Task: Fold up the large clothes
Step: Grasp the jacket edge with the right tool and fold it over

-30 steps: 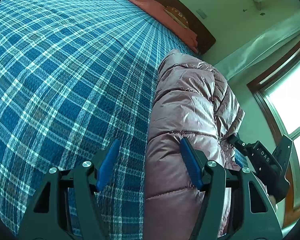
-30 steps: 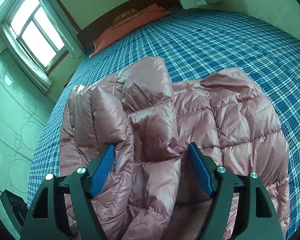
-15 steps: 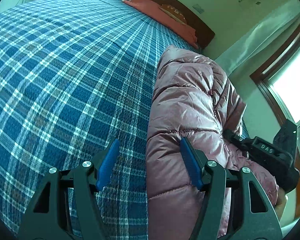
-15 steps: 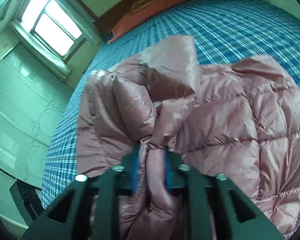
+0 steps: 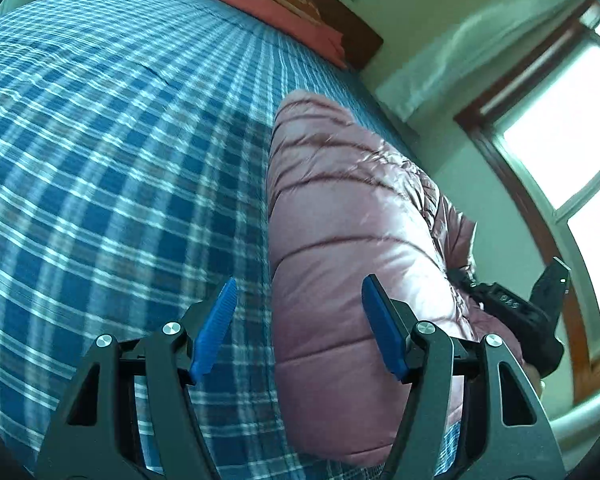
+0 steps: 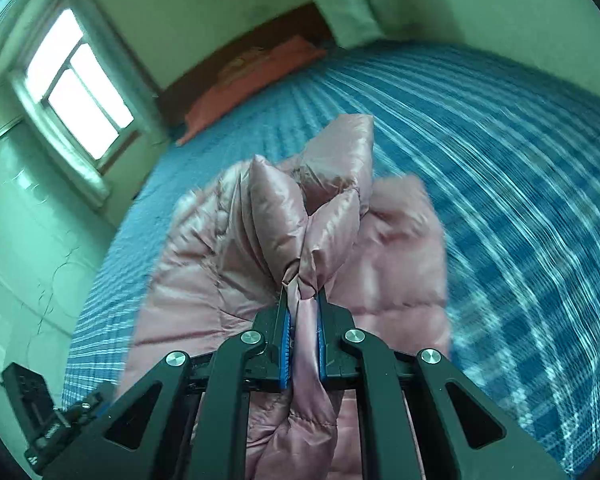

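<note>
The blue-and-white plaid bedspread (image 5: 100, 184) supports the quilted, glossy pink puffer jacket (image 5: 340, 248), which lies toward its window-side edge. The left gripper (image 5: 296, 320) is released, its blue pads astride the jacket's left border without pressing it. The right gripper (image 6: 302, 320) is clenched on a bunched jacket fold, apparently lifted slightly; blur limits certainty.
</note>
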Demonstrator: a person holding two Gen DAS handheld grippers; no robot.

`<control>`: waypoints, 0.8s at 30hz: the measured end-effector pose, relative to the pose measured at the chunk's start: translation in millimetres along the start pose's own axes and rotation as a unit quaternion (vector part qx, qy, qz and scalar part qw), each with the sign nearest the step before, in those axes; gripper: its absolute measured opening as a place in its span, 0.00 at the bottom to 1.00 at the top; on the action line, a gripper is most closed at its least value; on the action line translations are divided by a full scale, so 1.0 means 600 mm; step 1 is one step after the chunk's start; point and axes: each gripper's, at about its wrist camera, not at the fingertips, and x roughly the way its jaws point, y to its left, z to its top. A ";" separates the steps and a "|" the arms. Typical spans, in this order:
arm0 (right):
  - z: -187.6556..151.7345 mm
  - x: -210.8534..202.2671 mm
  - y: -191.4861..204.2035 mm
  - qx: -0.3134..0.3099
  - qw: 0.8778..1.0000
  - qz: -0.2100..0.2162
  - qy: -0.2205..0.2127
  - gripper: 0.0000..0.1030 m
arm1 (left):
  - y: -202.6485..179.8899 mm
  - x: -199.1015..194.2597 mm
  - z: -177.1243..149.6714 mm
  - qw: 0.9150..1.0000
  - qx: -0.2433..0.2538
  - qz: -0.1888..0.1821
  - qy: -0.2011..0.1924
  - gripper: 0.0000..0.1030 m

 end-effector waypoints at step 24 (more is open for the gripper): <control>-0.102 -0.105 -0.034 0.075 0.993 0.085 0.045 0.66 | 0.017 -0.021 -0.063 0.998 -0.059 -0.015 0.009 0.70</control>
